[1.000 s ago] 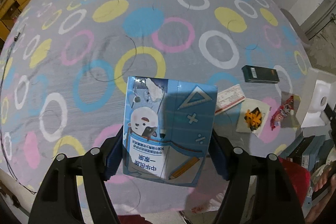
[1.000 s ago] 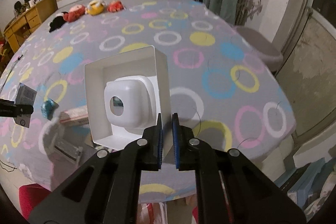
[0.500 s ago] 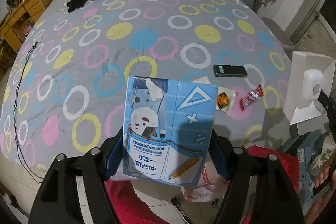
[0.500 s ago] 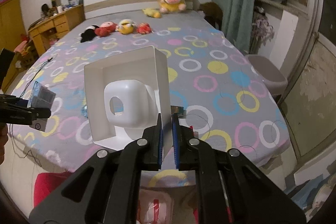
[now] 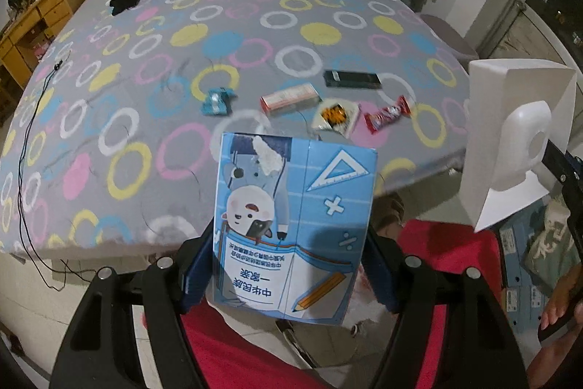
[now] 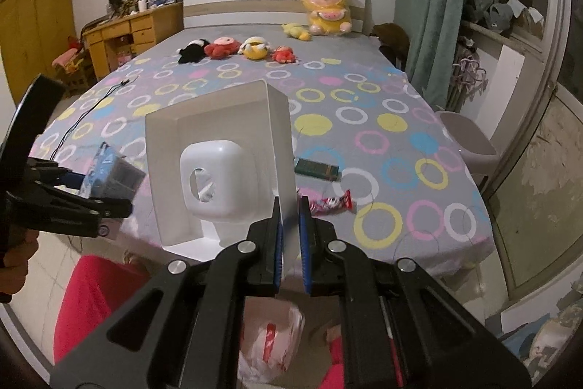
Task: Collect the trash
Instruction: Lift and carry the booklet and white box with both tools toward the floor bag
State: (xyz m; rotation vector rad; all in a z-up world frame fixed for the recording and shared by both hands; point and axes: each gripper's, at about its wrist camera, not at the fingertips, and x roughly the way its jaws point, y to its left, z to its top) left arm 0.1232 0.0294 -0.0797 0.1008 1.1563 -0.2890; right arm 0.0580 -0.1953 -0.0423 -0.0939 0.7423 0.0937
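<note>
My left gripper (image 5: 288, 265) is shut on a blue cartoon carton (image 5: 295, 228) and holds it off the bed's near edge, above a red bin (image 5: 448, 265). My right gripper (image 6: 289, 236) is shut on the side wall of a white box with a moulded insert (image 6: 218, 166), also held off the bed; the box shows at the right of the left wrist view (image 5: 517, 141). On the bed lie a blue wrapper (image 5: 216, 101), a pink-white box (image 5: 289, 98), a dark box (image 5: 351, 79), a snack packet (image 5: 335, 115) and a red candy wrapper (image 5: 388, 115).
The bed has a grey cover with coloured rings (image 5: 182, 61). Plush toys (image 6: 237, 48) line its far end. A black cable (image 5: 25, 148) trails off the left edge. A plastic bag (image 6: 271, 341) sits in the red bin (image 6: 94, 294) below. A grey stool (image 6: 470, 141) stands at the right.
Both grippers have pulled back from the bed with their loads, and now hang past its near edge over the floor and bin. More trash on the bed has come into view.
</note>
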